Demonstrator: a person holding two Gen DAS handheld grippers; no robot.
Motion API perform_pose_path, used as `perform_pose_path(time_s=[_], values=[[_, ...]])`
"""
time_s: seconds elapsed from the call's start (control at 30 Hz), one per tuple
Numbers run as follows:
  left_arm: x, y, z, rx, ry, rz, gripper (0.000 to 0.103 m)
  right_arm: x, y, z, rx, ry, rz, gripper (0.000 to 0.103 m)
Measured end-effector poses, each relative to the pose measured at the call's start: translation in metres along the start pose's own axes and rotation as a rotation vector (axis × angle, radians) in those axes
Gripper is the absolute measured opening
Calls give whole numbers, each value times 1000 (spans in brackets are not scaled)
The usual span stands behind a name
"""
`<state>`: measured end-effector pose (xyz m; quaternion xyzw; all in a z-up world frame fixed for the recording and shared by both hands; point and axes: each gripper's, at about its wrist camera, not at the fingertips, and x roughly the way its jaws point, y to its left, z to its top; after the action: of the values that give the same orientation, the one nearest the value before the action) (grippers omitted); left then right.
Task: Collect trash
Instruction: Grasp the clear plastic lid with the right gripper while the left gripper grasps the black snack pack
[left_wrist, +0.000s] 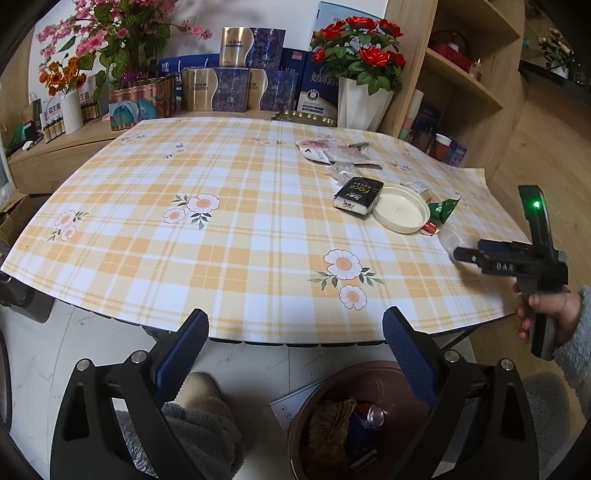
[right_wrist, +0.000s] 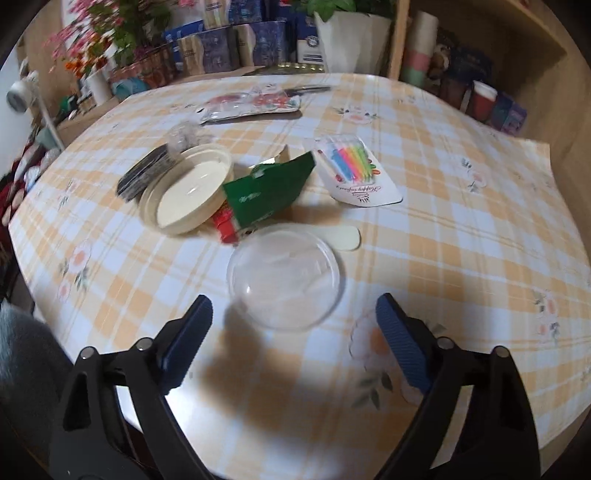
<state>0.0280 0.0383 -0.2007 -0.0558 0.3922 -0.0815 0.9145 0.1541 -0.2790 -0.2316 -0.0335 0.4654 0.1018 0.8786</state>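
- Reaching over the worktop (right_wrist: 461, 236), I had the right claw (right_wrist: 293, 321) spread wide and empty, with the clear plastic lid (right_wrist: 284, 275) lying flat just ahead of its tips and between their lines.
- I judged the step in hand to be the approach to that lid, the nearest piece of trash; nothing was pinched yet.
- Beyond it lay the cream lid (right_wrist: 186, 190), the green wrapper (right_wrist: 267, 188) leaning on it, the black packet (right_wrist: 142, 171), a candle card (right_wrist: 356, 170) and a pale spatula (right_wrist: 343, 236).
- My left claw (left_wrist: 295, 332) was also open and empty, held off the worktop's near edge above the brown bin (left_wrist: 369, 376), which already held some scraps.
- The next move, as I read it, called for lowering the right claw so one pad went under the rim (a thin, flat, slippery thing), then closing and carrying it to the bin.
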Motion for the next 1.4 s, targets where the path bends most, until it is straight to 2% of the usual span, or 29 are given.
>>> perform_pose_path(time_s=[0.13,0.23,0.33,0.37,0.57,0.73,0.83,0.9,1.07,1.27,1.33,1.37,1.4], values=[[9,0,5,3,17,-4,93,9,-4,6,62,3,32,86],[17,-4,10,21,27,-10,93,12,1,8,41,-1,12,85],[26,-8,20,39,37,-10,93,13,6,8,3,-7,-19,75],[28,-8,24,34,33,-15,93,12,7,7,-5,-15,-12,67],[52,-19,62,41,30,-107,93,4,2,4,29,-35,10,67],[91,-39,101,138,30,-200,93,-11,-3,-2,83,-72,31,67],[120,-49,118,192,68,-233,90,-18,-6,-5,113,-87,46,67],[142,-49,129,173,110,-258,84,-23,-7,-7,124,-94,52,67],[175,-50,143,137,172,-291,78,-33,-8,-14,135,-103,58,67],[200,-54,146,124,240,-283,78,-41,-12,-18,158,-111,60,67],[202,-57,147,132,239,-278,73,-43,-12,-19,165,-114,61,67],[203,-58,148,136,245,-275,57,-43,-13,-20,168,-114,61,67],[203,-59,148,140,253,-278,47,-44,-13,-21,170,-114,62,67]])
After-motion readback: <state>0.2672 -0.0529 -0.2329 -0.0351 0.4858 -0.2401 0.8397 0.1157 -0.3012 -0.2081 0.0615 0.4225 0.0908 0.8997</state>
